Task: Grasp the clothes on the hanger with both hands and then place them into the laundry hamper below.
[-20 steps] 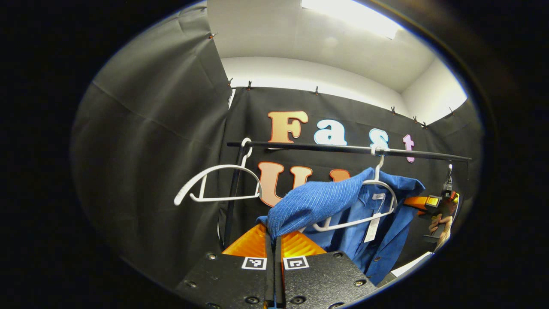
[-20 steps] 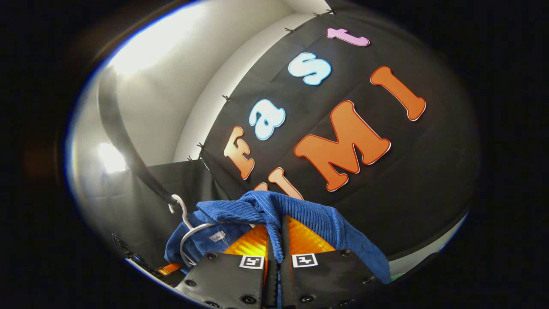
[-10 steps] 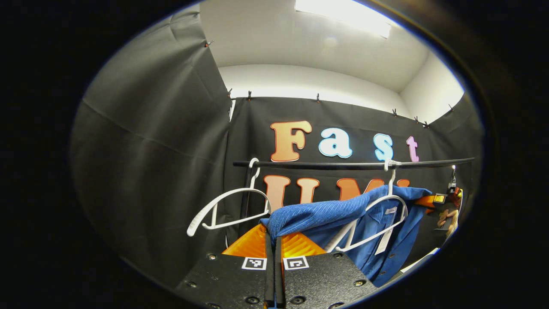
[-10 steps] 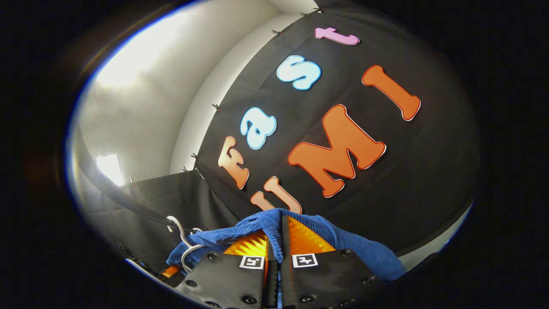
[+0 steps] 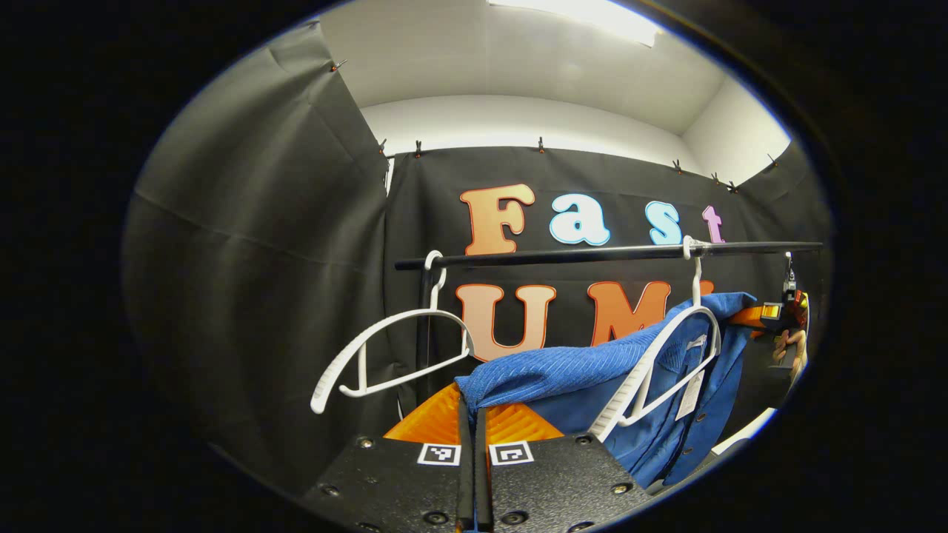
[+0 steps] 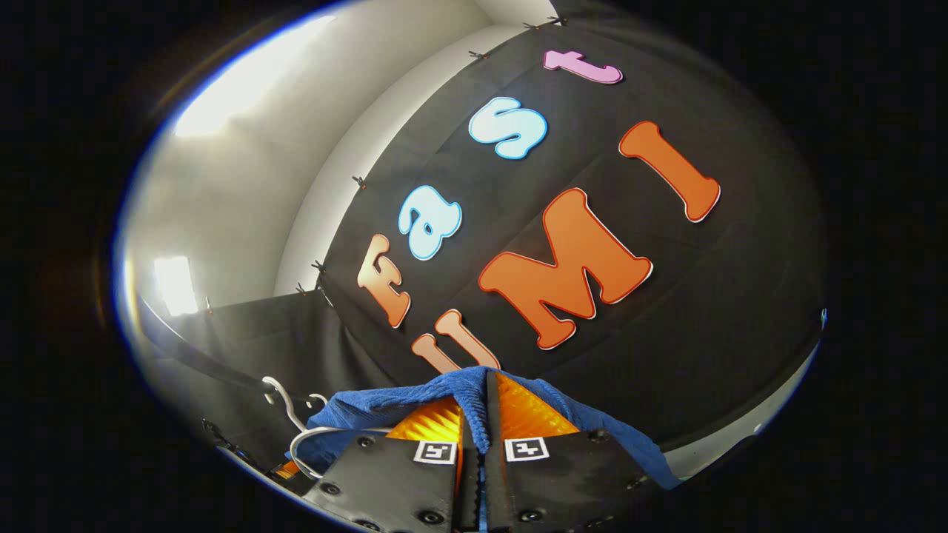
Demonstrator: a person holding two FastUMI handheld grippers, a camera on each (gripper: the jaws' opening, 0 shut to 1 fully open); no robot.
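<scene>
A blue corduroy shirt [image 5: 592, 370] is stretched between both grippers, half off a white hanger [image 5: 666, 355] that hangs tilted on the black rail [image 5: 592, 254]. My left gripper [image 5: 474, 403] is shut on the shirt's near shoulder. At the far right of the left gripper view, the right gripper [image 5: 785, 314] and a hand hold the other shoulder. In the right gripper view my right gripper [image 6: 485, 403] is shut on a fold of the blue shirt [image 6: 370, 403], with the hanger [image 6: 296, 429] low at the left. The hamper is hidden.
An empty white hanger [image 5: 385, 348] hangs at the rail's left end, beside the rack's upright post [image 5: 422, 333]. Black cloth walls close in the left and back. The rail [image 6: 192, 355] crosses the lower left of the right gripper view.
Both grippers have pulled the shirt back; its left shoulder has slid off the hanger, which swung right and tilted. The right gripper view dropped a little.
</scene>
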